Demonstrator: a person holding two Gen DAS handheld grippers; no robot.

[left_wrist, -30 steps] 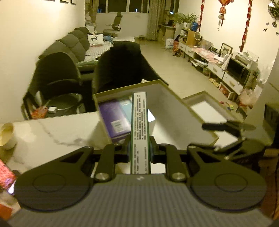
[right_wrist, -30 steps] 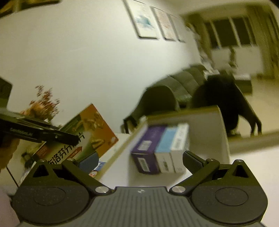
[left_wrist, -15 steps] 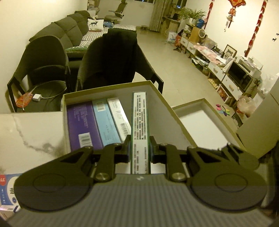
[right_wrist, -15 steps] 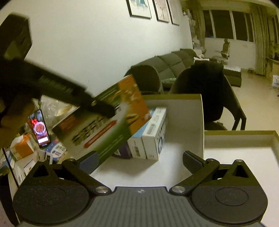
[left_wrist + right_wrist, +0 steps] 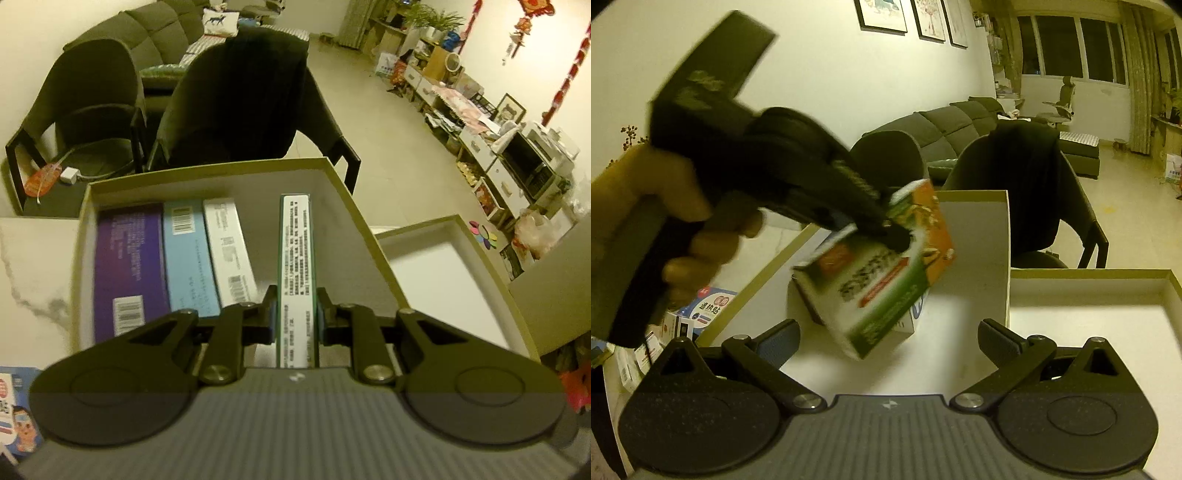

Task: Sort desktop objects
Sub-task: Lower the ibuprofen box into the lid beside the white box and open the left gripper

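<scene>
My left gripper (image 5: 296, 312) is shut on a flat green and orange box (image 5: 296, 258), held edge-up over the open cardboard tray (image 5: 343, 188). Inside that tray lie a purple box (image 5: 127, 262), a light blue box (image 5: 188, 254) and a white box (image 5: 229, 247), side by side at its left. From the right wrist view the same green and orange box (image 5: 882, 273) hangs tilted above the tray (image 5: 1004, 236), gripped by the left gripper (image 5: 886, 229) in a person's hand (image 5: 646, 206). My right gripper (image 5: 888, 341) stands open and holds nothing, near the tray's front.
A second open tray (image 5: 454, 225) (image 5: 1108, 275) stands right of the first. Small boxes lie on the marble table at the left (image 5: 709, 308) (image 5: 14, 413). Two dark chairs (image 5: 240, 99) stand beyond the table's far edge.
My left gripper has carried the green and orange box over the tray and lower, toward the three boxes. The right gripper has hardly moved and stays open.
</scene>
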